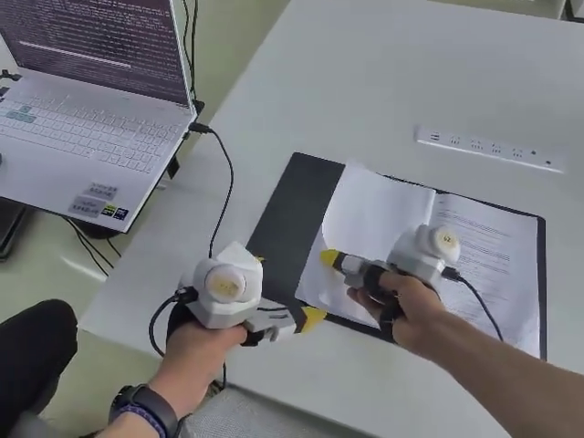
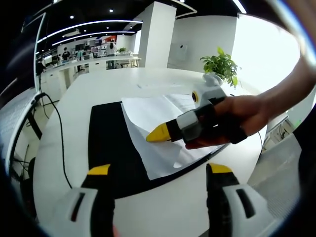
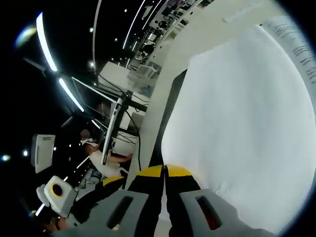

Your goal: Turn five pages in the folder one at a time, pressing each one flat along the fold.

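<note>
We are holding both grippers at the near-left corner of the black folder (image 1: 278, 214).
The folder is lying open on the white table (image 1: 365, 73), right of the laptop (image 1: 82, 137). Our right gripper (image 3: 165, 171) is resting at the edge of a curling white page (image 1: 374, 214), jaws pressed together; we cannot tell whether paper is caught between them. Our left gripper (image 1: 308, 319) is hovering just beside it, jaws spread, holding nothing.

My left gripper (image 1: 313, 318) and right gripper (image 1: 328, 259) are white shells, each with a round cream disc, grey-and-black jaws tipped yellow, and a trailing black cable (image 1: 476, 297). A dark watch (image 1: 144, 407) bands my left wrist.
</note>
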The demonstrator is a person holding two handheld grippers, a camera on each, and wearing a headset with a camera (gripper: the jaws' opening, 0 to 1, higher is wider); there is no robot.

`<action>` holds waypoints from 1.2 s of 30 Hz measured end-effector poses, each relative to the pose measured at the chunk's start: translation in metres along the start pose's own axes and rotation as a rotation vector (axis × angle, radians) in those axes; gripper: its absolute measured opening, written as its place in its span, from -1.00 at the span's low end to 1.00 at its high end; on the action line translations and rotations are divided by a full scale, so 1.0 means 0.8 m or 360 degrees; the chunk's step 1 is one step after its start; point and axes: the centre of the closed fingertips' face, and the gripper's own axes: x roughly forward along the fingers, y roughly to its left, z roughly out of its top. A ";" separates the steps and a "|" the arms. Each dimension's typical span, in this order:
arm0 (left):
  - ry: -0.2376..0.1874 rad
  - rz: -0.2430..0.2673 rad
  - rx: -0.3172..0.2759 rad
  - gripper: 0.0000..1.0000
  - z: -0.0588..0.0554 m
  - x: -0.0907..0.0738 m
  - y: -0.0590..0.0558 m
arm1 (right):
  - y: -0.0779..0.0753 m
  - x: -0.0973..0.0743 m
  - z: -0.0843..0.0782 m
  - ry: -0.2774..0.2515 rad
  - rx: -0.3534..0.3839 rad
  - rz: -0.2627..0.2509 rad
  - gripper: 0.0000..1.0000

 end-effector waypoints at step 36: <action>0.0001 -0.0003 0.0022 0.40 0.015 0.002 0.014 | 0.028 -0.032 -0.006 -0.0029 -0.0299 0.0133 -0.16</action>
